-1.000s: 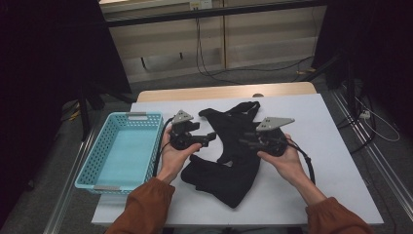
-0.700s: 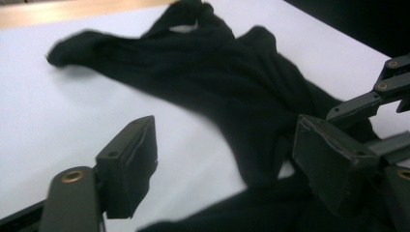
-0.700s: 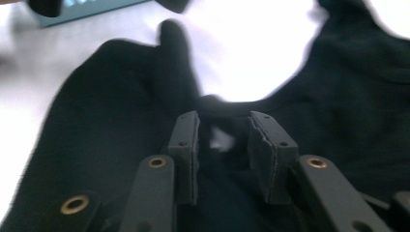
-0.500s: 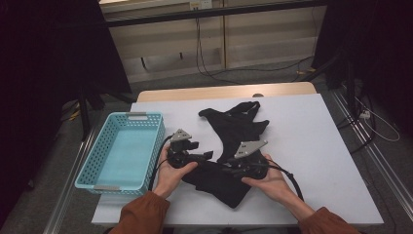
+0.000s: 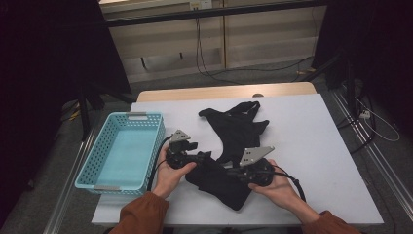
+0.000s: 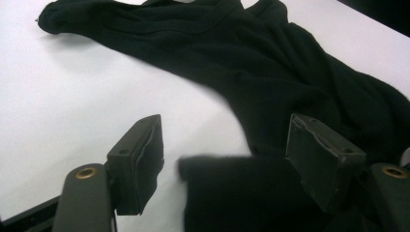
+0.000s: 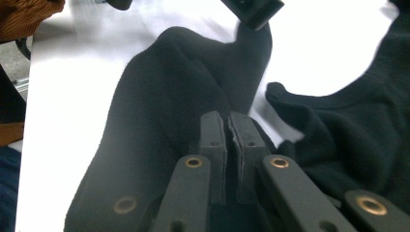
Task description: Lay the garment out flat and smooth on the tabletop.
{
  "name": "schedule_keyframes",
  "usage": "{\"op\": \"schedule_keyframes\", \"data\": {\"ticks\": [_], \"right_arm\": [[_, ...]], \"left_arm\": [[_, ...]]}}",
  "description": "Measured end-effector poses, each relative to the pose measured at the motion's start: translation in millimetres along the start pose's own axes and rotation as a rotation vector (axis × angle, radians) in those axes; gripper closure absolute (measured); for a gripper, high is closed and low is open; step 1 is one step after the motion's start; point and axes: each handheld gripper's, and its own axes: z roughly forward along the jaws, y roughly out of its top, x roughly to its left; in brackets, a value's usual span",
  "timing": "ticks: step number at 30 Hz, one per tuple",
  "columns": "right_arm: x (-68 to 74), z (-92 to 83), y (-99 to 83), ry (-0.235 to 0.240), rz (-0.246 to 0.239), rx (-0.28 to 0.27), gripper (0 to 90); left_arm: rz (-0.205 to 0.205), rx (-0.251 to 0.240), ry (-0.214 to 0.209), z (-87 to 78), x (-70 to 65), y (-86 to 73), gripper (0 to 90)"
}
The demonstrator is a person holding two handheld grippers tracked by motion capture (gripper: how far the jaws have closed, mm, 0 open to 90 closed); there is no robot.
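Observation:
A black garment (image 5: 238, 129) lies crumpled across the middle of the white table (image 5: 311, 136). My left gripper (image 5: 207, 157) rests at the garment's near left part. In the left gripper view a fold of the black garment (image 6: 270, 72) lies between its jaws, close to the right pad (image 6: 319, 154); the left gripper (image 6: 222, 130) has just been closing but its pads stand wide apart. My right gripper (image 5: 229, 170) sits low on the garment's near end. Its jaws have just closed: the right gripper (image 7: 229, 121) has its pads pinched together on the black garment (image 7: 159, 96).
A light blue mesh basket (image 5: 92, 165) stands on the table's left side, beside my left hand. A jaw of the left gripper (image 7: 251, 9) and an orange sleeve (image 7: 24, 14) appear at the top of the right gripper view. Cables lie on the floor beyond the table.
Both hands came down and toward the near edge, onto the garment's near end. The right gripper slid left toward the left one, bunching the cloth between them.

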Motion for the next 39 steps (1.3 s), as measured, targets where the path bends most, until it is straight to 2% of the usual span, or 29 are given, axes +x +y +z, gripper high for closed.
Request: {"op": "schedule_keyframes", "data": {"ticks": [7, 11, 13, 19, 25, 29, 34, 36, 39], "right_arm": [[0.8, -16.8, -12.6, -0.016, 0.018, -0.004, 82.1], [2.1, -25.6, -20.9, -0.039, 0.019, 0.01, 85.6], [2.3, -31.7, -24.0, -0.063, 0.02, 0.019, 85.8], [-2.1, -57.3, -33.3, -0.108, 0.054, -0.037, 85.6], [-12.0, -79.8, -54.5, -0.177, 0.105, -0.032, 85.1], [-16.4, -91.7, -71.3, -0.224, 0.141, 0.003, 85.4], [-22.3, -101.2, -85.0, -0.282, 0.182, 0.046, 85.1], [-23.8, -100.1, -86.9, -0.286, 0.192, 0.061, 82.8], [-22.8, -97.2, -81.6, -0.284, 0.181, 0.045, 75.6]], "left_arm": [[-0.001, 0.003, 0.0, -0.2, 0.4, -0.5, 30.7], [-0.001, 0.004, 0.0, -0.8, 0.1, -1.5, 30.8], [0.002, 0.005, 0.001, -0.8, -0.3, -1.8, 30.8], [0.001, -0.005, 0.003, -2.3, -0.4, -1.0, 31.7], [0.008, 0.005, -0.003, -4.0, -2.4, -1.9, 33.3], [0.025, 0.018, -0.021, -3.6, -7.5, -4.3, 34.8], [0.044, 0.043, -0.061, -2.0, -19.1, -7.3, 35.5], [0.06, 0.051, -0.079, -0.5, -26.6, -8.3, 35.7], [0.086, 0.064, -0.098, 2.0, -36.1, -10.3, 36.8]]}}
